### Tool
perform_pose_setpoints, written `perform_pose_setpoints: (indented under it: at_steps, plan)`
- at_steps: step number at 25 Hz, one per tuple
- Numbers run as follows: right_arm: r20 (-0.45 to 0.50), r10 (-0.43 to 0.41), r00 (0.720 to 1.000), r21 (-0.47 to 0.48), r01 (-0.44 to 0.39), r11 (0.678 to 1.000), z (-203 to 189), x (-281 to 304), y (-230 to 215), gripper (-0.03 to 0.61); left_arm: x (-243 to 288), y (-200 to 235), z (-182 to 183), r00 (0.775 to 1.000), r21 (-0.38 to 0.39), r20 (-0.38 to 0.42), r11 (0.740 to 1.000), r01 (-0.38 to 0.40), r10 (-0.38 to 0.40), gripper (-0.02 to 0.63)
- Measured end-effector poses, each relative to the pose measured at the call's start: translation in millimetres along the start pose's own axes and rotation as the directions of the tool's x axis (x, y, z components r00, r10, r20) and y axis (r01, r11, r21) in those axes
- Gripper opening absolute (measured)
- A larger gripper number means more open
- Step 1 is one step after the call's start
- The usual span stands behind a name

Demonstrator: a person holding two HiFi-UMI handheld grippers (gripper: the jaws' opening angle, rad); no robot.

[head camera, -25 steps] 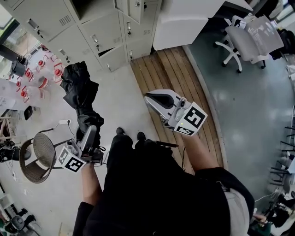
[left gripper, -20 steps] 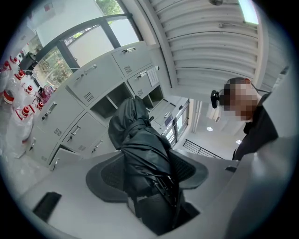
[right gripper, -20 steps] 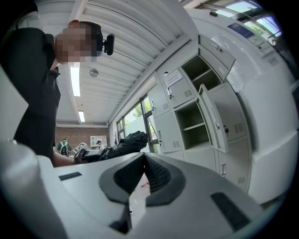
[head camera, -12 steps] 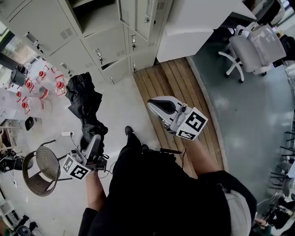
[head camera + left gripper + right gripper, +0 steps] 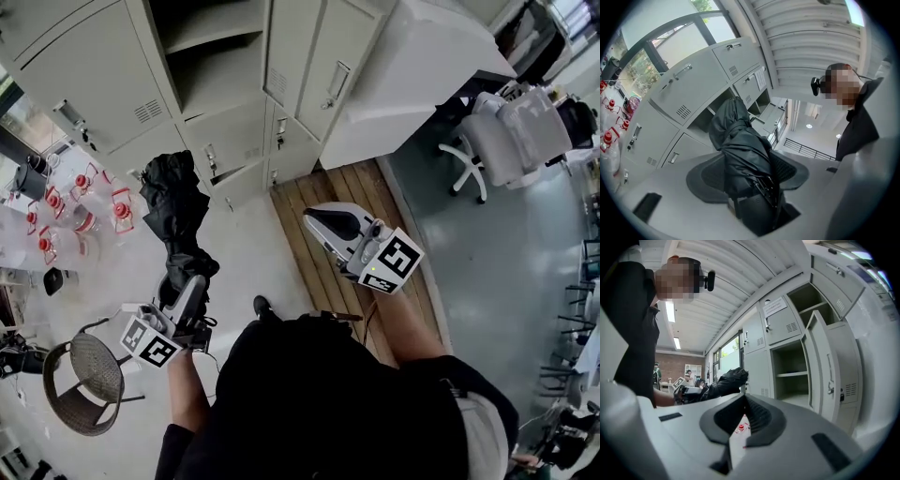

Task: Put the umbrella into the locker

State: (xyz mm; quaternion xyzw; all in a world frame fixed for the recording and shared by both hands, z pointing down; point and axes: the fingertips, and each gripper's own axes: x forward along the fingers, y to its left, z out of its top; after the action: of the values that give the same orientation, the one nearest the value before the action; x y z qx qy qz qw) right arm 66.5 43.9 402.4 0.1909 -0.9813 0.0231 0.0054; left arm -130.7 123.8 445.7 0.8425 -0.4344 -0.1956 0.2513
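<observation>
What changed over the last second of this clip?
The person stepped toward the lockers, which now fill more of the head view. The left gripper stays shut on the folded black umbrella; the right gripper stays shut and empty.

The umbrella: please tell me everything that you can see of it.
The umbrella is black and folded, and its thin fabric is loose and crumpled. The left gripper clamps its lower end in the tongs and holds it pointing upward, in the air, in front of the grey lockers. Nothing else touches it.
</observation>
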Motion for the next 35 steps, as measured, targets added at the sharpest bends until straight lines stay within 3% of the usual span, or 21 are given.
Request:
perform_pose_setpoints:
  at_steps: [9,15,21,25,28,31,33,35]
  plan:
    - [0.000,0.005,1.000,-0.023,-0.005,1.000,5.3,50.0,-45.7,0.011,58.7,36.2,36.3,0.998,-0.015,-0.021,0.998,0.063,-0.064,0.279]
    - [0.061,0.106,0.993,-0.066,-0.102,0.993,27.3,87.6,-75.9,0.012,114.3,58.0,63.9,0.996,-0.038,0.017,0.996,0.086,-0.085,0.278]
    - [0.135,0.250,0.959,-0.124,-0.234,0.964,68.9,120.7,-96.8,0.012,161.8,58.3,100.7,0.996,-0.028,0.042,0.997,0.074,-0.073,0.276]
    - [0.164,0.221,0.961,-0.172,-0.193,0.966,84.4,139.2,-124.7,0.012,196.8,61.3,120.9,1.000,0.005,0.005,1.000,0.029,-0.029,0.276]
    - [0.213,0.250,0.944,-0.192,-0.211,0.959,96.5,143.0,-129.5,0.012,218.6,66.3,134.2,1.000,0.035,-0.024,0.999,0.002,-0.001,0.275]
    - [0.198,0.239,0.950,-0.193,-0.202,0.960,94.7,149.3,-139.1,0.012,236.9,70.4,150.6,0.999,0.046,-0.029,0.999,-0.021,0.022,0.272]
    - [0.178,0.219,0.959,-0.172,-0.188,0.967,89.7,152.5,-150.1,0.012,248.8,73.3,161.4,1.000,0.026,-0.017,0.999,-0.023,0.024,0.268]
    - [0.177,0.209,0.962,-0.148,-0.184,0.972,86.3,155.4,-162.3,0.012,262.6,76.0,169.8,1.000,-0.052,0.020,0.998,0.021,-0.020,0.265]
